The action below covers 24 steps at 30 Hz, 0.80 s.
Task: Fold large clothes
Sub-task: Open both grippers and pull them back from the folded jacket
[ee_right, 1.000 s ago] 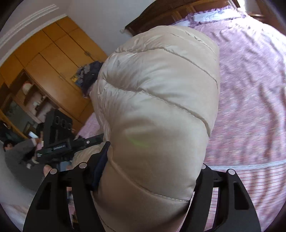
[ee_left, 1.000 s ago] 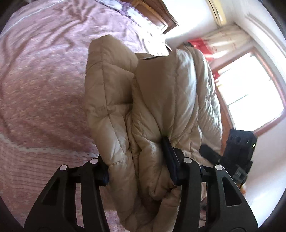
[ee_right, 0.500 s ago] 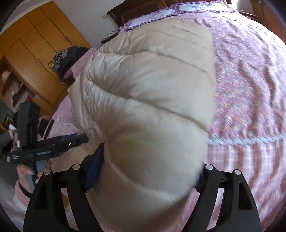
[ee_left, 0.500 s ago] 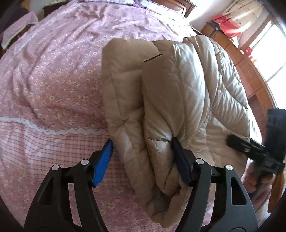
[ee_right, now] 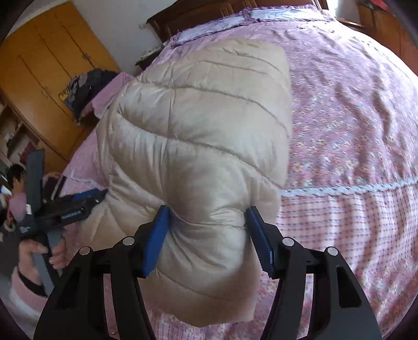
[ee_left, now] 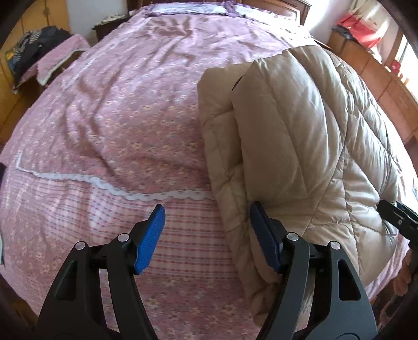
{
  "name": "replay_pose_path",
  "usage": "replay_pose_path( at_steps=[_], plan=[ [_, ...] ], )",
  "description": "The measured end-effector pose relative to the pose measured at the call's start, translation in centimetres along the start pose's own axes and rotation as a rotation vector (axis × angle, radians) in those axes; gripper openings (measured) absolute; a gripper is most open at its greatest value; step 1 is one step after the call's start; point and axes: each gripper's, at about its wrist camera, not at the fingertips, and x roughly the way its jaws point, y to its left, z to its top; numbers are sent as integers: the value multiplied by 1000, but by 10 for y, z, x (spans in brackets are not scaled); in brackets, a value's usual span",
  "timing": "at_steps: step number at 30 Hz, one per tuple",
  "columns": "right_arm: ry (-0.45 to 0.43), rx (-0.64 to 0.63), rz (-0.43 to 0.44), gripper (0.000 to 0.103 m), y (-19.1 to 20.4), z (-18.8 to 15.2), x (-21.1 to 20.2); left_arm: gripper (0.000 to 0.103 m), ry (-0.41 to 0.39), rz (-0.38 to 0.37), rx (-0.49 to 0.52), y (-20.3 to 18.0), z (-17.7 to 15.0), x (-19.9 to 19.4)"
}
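A beige quilted puffer jacket (ee_left: 300, 136) lies folded on the pink floral bedspread (ee_left: 117, 117), at the right in the left wrist view. My left gripper (ee_left: 207, 232) is open. Its right pad (ee_left: 263, 238) rests against the jacket's near edge, and its left pad (ee_left: 151, 235) is free over the checked part of the bedspread. In the right wrist view a bulging fold of the jacket (ee_right: 198, 146) sits between the blue pads of my right gripper (ee_right: 207, 240). Those jaws are closing and pinch the fabric. A hand holds the left gripper (ee_right: 65, 209) at the jacket's left side.
A pile of dark clothes (ee_left: 34, 52) sits on a pink-covered stand left of the bed. Yellow wardrobe doors (ee_right: 44, 60) stand behind it. A dark headboard (ee_right: 209, 13) and pillows are at the far end. A wooden cabinet (ee_left: 378, 86) runs under the window. A seated person (ee_right: 15, 183) is at far left.
My left jaws have opened and let go of the jacket fold. Both grippers have tilted down and sunk, and the jacket now rests on the bed. The right jaws have narrowed onto the fold.
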Motion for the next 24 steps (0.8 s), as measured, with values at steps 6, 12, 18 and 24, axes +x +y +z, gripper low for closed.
replay_pose_path(
  at_steps=[6, 12, 18, 24],
  plan=[
    [-26, 29, -24, 63, -6, -8, -18, 67, -32, -59, -72, 13, -9, -25],
    [-73, -13, -79, 80, 4, -23, -45, 83, -97, -103, -65, 11, -32, -66],
    [-102, -34, -151, 94, 16, -47, -65, 96, -136, -54, -3, -13, -55, -87],
    [-74, 15, -223, 97, 19, -72, -61, 98, -139, -15, 18, -34, -79, -97]
  ],
)
